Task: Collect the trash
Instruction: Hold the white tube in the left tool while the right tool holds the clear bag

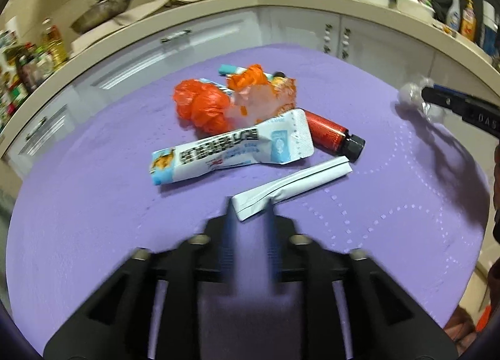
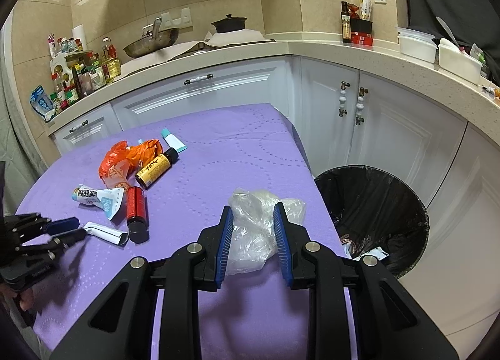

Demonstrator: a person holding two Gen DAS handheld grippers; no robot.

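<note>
A beige countertop [image 2: 281, 47] curves across the top of the frame above white cabinets [image 2: 328, 103]. Upper left, a metal wok [image 2: 151, 41] sits beside a dark lidded pot [image 2: 229, 24]. Far left, bottles and jars [image 2: 78, 72] crowd together. Upper right, a dark oil bottle [image 2: 344, 22] stands near white lidded tubs [image 2: 417, 44].

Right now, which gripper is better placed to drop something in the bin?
Right gripper: it's shut on the clear plastic bag, beside the bin. Left gripper is open at the white wrapper.
</note>
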